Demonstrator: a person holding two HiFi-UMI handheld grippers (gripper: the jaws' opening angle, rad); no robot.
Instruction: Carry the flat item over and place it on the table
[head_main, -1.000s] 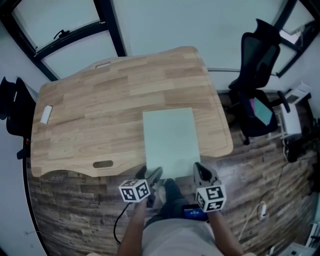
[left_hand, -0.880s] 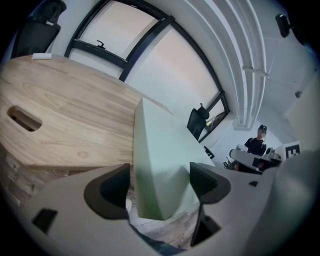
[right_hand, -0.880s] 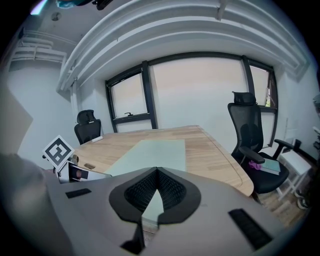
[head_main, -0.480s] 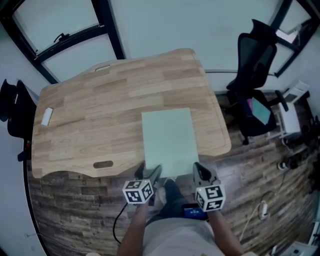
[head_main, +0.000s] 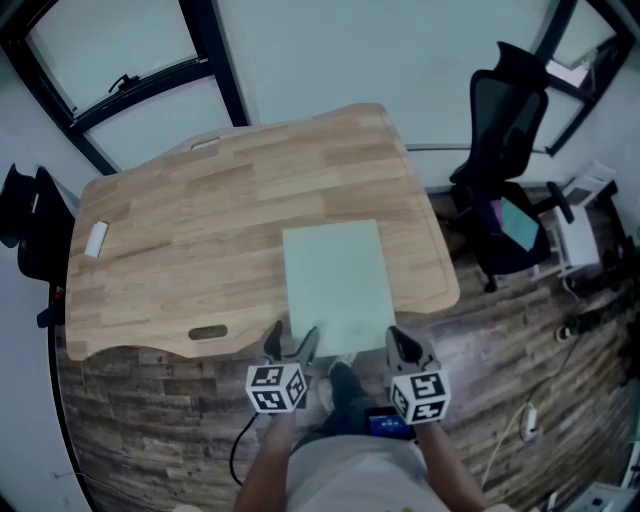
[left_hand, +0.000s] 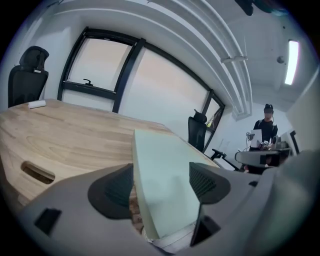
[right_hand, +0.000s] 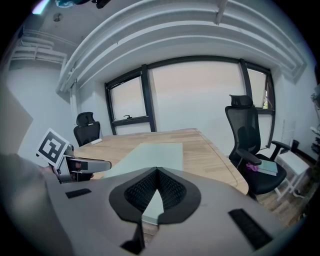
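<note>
Board: the pale green flat board (head_main: 335, 280) is lying flat on the wooden bench (head_main: 180, 210), right of the middle, with its near edge right at the bench's front edge (the person's side).
Left tool: the left tool (left_hand: 161, 185) has its jaws spread wide, and the board's near-left corner sits between them.
Right tool: the right tool (right_hand: 156, 169) has its tips pressed together by the board's near-right corner; a sliver of board shows in the gap below the tips.
Other stuff: a small white thing (head_main: 96, 238) sits near the bench's left edge, well apart from the board, and a black office chair (head_main: 505, 170) stands off to the right.
</note>
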